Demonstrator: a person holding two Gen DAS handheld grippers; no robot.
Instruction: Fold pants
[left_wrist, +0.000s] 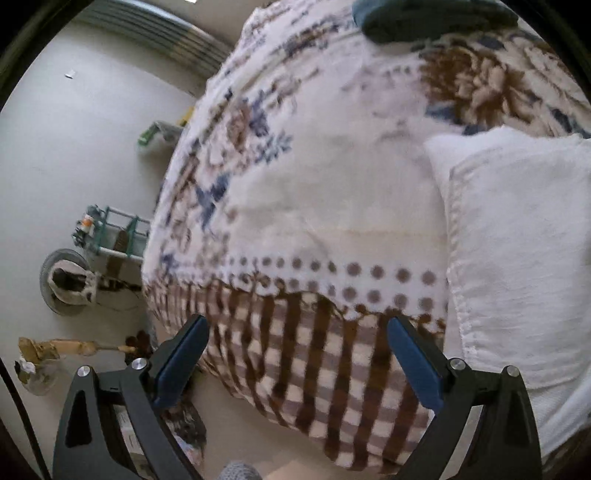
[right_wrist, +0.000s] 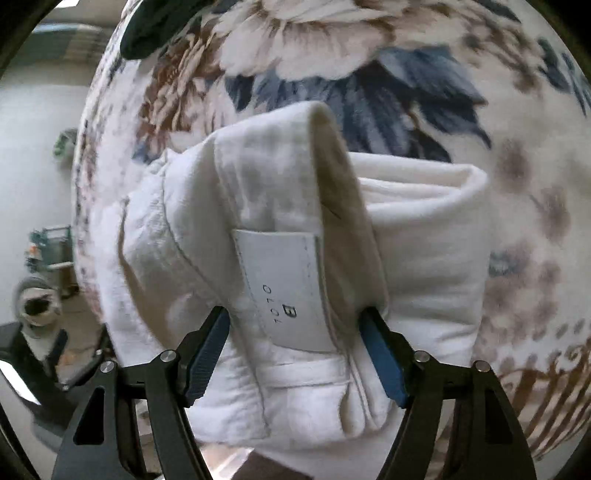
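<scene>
The white pants (right_wrist: 295, 280) lie folded in a thick bundle on the flowered blanket (right_wrist: 406, 92); a white label with dark print faces the right wrist camera. My right gripper (right_wrist: 297, 328) has its blue pads on either side of the bundle's waistband fold, jaws partly apart and pressing the cloth. In the left wrist view the pants (left_wrist: 517, 258) lie at the right on the blanket (left_wrist: 314, 184). My left gripper (left_wrist: 299, 332) is open and empty, above the checked blanket border, left of the pants.
A dark green garment (left_wrist: 424, 16) lies at the far end of the bed. The bed's left edge drops to a pale floor with a teal rack (left_wrist: 114, 236), a round grey basket (left_wrist: 64, 280) and small clutter (left_wrist: 40, 354).
</scene>
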